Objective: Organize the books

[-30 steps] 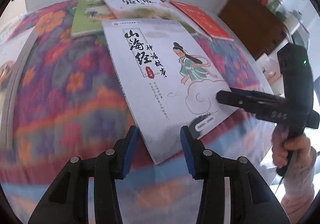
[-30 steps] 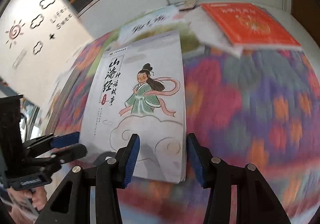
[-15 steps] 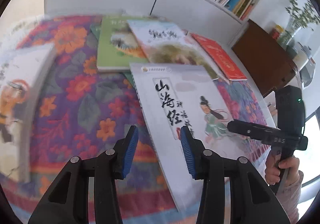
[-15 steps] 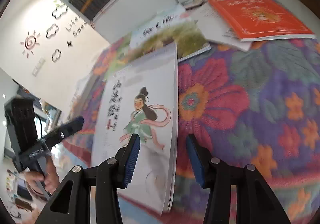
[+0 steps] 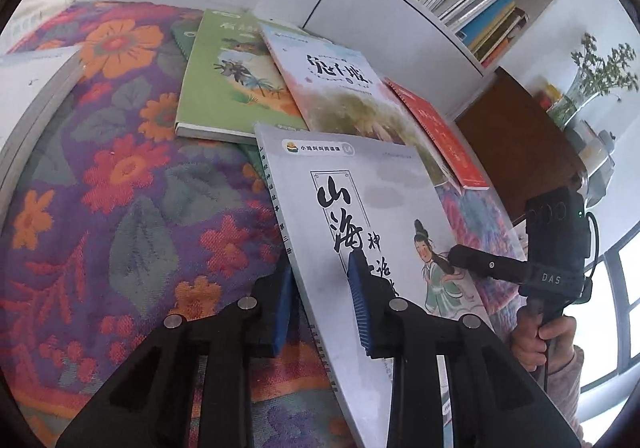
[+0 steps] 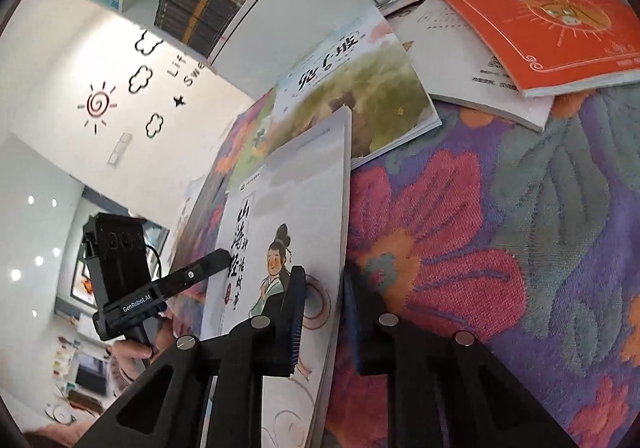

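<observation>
The grey book (image 5: 372, 207) runs off the bottom edge; its lower title is hidden.

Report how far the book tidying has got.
Done: nothing clearly sorted yet. In hand: both grippers have just closed on the grey storybook, the left gripper on its spine edge, the right gripper on the opposite edge, its near end raised off the floral cloth. Left: the green book, the pale landscape book and the red book lie scattered, overlapping.

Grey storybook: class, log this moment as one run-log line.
grey storybook: tilted off floral cloth | left gripper: shut on spine edge | right gripper: shut on opposite edge
</observation>
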